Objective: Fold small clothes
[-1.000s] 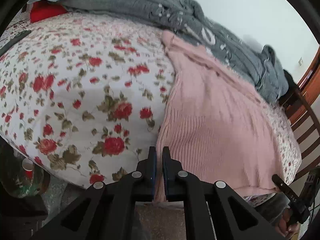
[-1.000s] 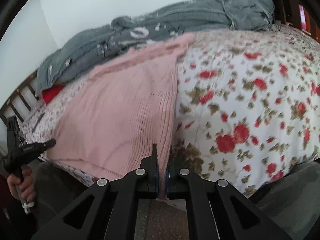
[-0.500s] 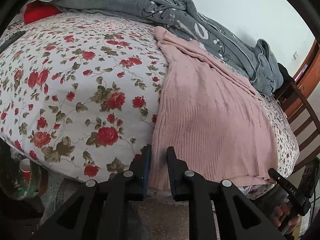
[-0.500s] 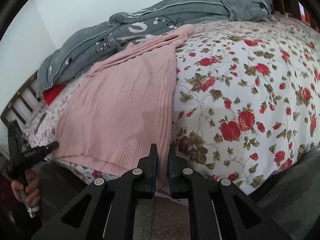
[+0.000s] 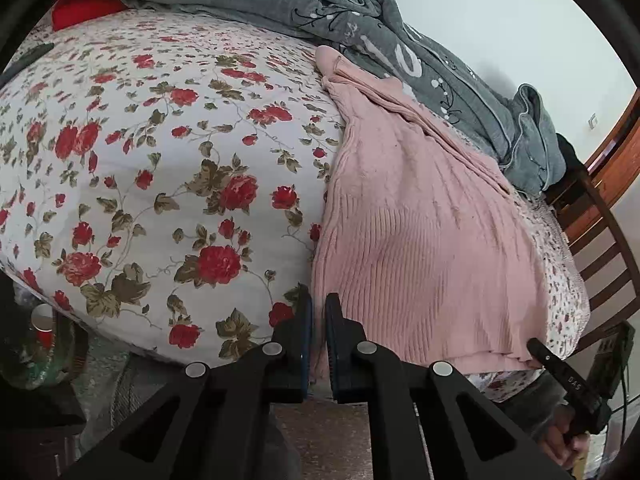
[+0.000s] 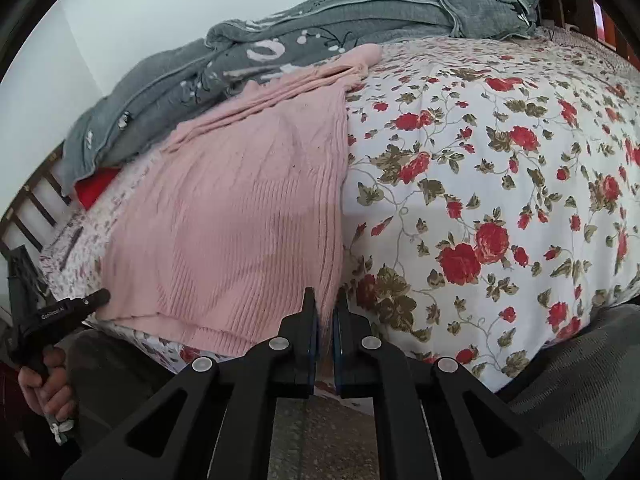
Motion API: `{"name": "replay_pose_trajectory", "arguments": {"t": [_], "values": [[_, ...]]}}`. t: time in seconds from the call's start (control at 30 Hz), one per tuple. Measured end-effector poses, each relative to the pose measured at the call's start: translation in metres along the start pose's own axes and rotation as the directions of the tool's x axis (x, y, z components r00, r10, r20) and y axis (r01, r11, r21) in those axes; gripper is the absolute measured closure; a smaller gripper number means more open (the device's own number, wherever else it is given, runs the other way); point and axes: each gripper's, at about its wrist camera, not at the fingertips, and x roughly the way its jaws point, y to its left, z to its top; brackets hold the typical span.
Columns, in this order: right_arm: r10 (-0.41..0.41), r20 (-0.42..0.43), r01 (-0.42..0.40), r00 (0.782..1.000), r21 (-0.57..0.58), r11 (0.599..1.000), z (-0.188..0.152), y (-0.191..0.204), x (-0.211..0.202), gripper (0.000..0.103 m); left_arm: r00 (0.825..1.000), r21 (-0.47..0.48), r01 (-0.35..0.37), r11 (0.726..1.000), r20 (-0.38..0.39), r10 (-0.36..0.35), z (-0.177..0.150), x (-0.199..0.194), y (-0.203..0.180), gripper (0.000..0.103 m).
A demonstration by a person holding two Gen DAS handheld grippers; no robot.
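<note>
The pink knit sweater (image 5: 420,232) lies flat on the bed (image 5: 160,168), its hem at the near edge and its neck end touching the grey quilt (image 5: 400,40). The left hand-held gripper (image 5: 317,312) pinches one hem corner; the right hand-held gripper (image 6: 325,308) pinches the opposite corner. Both jaws stand nearly closed on fabric. Holding both corners probably keeps the hem taut and level for folding toward the quilt.

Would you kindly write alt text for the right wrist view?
The right gripper pinches the near corner of a pink knit garment spread on a rose-print bedspread. A grey quilt lies bunched behind.
</note>
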Motion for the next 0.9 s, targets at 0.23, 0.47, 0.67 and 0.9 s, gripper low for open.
{"name": "replay_pose_trajectory", "arguments": {"t": [0.23,0.47,0.67,0.9], "values": [[-0.014,0.011,0.014,1.0,-0.032,0.999,-0.004,0.002,-0.002,0.098,1.0,-0.039,0.015,0.999,-0.004,-0.015,-0.002,-0.003,0.006,0.094],[0.028,0.028,-0.028,0.999,-0.015,1.0,-0.005,-0.003,-0.001,0.097,1.0,0.005,-0.001,1.0,0.02,0.001,-0.004,-0.004,-0.005,0.095],[0.011,0.074,-0.007,0.997,-0.044,0.999,-0.011,0.0,-0.003,0.097,0.999,-0.012,0.005,1.0,0.033,-0.004,-0.004,-0.006,0.0,0.095],[-0.017,0.111,0.024,0.994,-0.065,0.998,-0.015,0.004,-0.003,0.097,0.999,-0.019,-0.003,1.0,0.04,0.004,-0.006,-0.007,0.003,0.094]]}}
